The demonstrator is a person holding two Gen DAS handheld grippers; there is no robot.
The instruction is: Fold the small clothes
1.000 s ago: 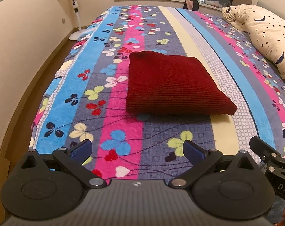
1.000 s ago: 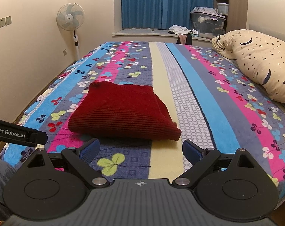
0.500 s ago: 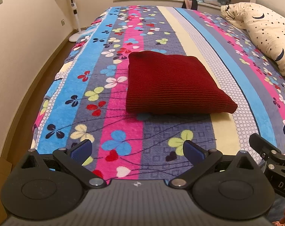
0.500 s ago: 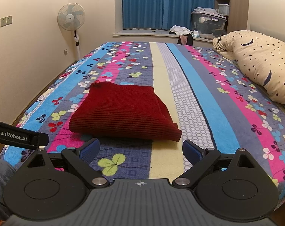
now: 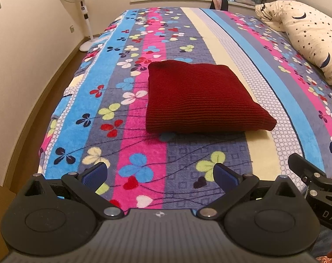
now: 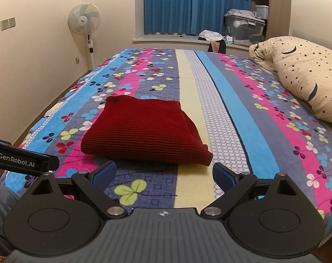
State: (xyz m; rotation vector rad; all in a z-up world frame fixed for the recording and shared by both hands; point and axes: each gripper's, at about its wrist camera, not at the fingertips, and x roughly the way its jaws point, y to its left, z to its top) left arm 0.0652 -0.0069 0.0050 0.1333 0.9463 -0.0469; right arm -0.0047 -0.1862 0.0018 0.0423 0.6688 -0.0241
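Note:
A dark red knit garment (image 5: 201, 97) lies folded into a neat rectangle on the striped floral blanket (image 5: 144, 153); it also shows in the right wrist view (image 6: 144, 131). My left gripper (image 5: 160, 174) is open and empty, held near the bed's front edge, short of the garment. My right gripper (image 6: 163, 174) is open and empty, just in front of the garment's near edge. The right gripper's body (image 5: 315, 182) shows at the right of the left wrist view, and the left gripper's body (image 6: 19, 159) at the left of the right wrist view.
A cream pillow with stars and moons (image 6: 306, 81) lies along the bed's right side. A standing fan (image 6: 84, 24) is by the left wall. Blue curtains (image 6: 187, 4) and storage boxes (image 6: 244, 28) are at the far end. Floor runs along the bed's left side (image 5: 34, 135).
Both grippers stay open and empty. The left wrist view has tilted slightly upward, showing more of the far room. The garment has not moved.

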